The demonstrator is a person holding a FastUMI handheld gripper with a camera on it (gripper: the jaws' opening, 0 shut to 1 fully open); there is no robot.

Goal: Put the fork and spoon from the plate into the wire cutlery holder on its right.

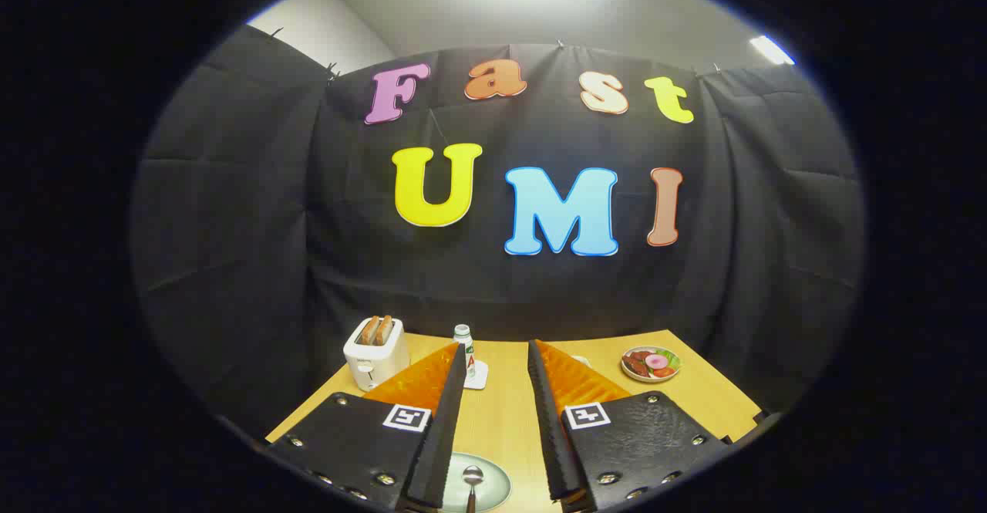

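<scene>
Claw (497,359) over the wooden table (501,420)
Fingers apart, holding nothing; spoon (472,480) on plate (493,490) low between them; toaster (375,353) far beyond

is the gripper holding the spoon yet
No, the gripper is open with nothing between its fingers, and the spoon lies on the plate.

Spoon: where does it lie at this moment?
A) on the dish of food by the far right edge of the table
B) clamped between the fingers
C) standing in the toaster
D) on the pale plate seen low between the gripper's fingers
D: the spoon rests on the pale plate, low between the open fingers of the gripper, which hold nothing.
</scene>
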